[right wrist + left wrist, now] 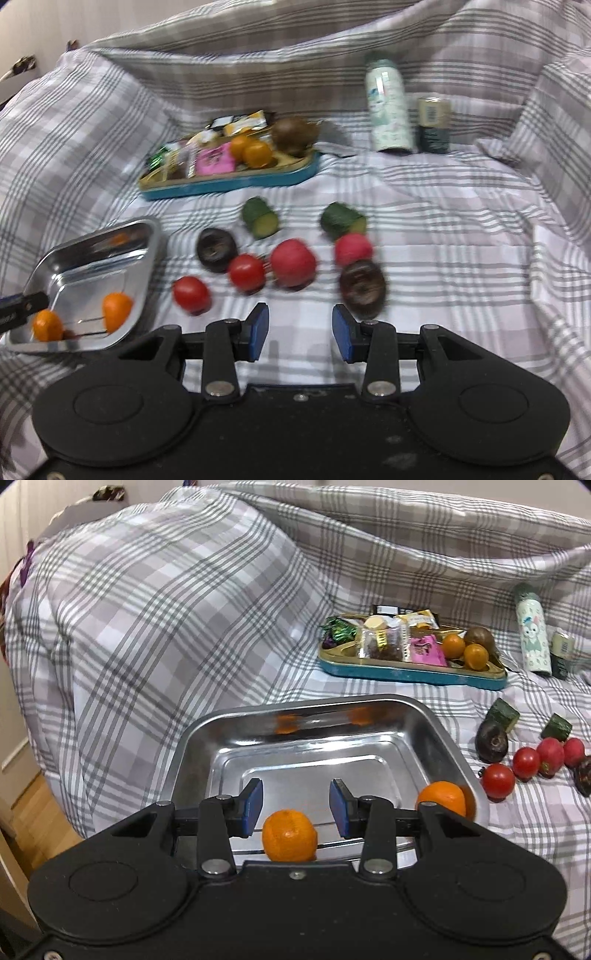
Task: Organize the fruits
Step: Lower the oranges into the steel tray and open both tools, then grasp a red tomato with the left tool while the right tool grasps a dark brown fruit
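Meanwhile, the left gripper [296, 805] is hovering with fingers spread, a small round orange citrus fruit [290, 835] lying loose between them inside the shiny rectangular steel tray [325, 705]; the right gripper [300, 332] is gaping empty, red tomatoes [246, 272] just ahead of its fingertips.

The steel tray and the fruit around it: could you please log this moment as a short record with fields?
surface: plaid bedsheet
steel tray: holds two small oranges
left gripper: open above the tray, one orange lying between its fingers
right gripper: open, holding nothing
loose on sheet: two tomatoes, two cucumber pieces
blue tin tray: snacks, two more oranges
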The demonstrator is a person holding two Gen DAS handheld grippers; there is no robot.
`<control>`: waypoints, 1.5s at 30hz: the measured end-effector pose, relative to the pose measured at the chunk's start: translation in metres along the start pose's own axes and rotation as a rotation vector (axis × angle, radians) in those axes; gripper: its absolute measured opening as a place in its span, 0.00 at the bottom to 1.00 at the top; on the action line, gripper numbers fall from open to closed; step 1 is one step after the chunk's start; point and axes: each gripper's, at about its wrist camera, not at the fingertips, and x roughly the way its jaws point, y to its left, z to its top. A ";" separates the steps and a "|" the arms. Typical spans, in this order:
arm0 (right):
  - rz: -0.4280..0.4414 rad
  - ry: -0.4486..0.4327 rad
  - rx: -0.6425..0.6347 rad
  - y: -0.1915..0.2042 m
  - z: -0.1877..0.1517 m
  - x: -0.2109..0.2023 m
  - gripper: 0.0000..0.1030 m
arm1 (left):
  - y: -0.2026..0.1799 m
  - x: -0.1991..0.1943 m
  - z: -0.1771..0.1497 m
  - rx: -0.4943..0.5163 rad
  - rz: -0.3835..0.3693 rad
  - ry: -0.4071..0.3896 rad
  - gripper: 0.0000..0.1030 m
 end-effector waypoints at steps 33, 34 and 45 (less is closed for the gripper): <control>-0.010 -0.035 0.034 -0.048 0.015 0.016 0.39 | -0.150 0.012 -0.004 0.125 -0.190 0.037 0.47; -0.012 -0.034 0.029 -0.047 0.015 0.016 0.39 | -0.151 0.014 -0.004 0.118 -0.184 0.042 0.47; 0.015 0.008 0.027 -0.046 0.015 0.028 0.39 | -0.155 0.030 -0.007 0.098 -0.155 0.064 0.47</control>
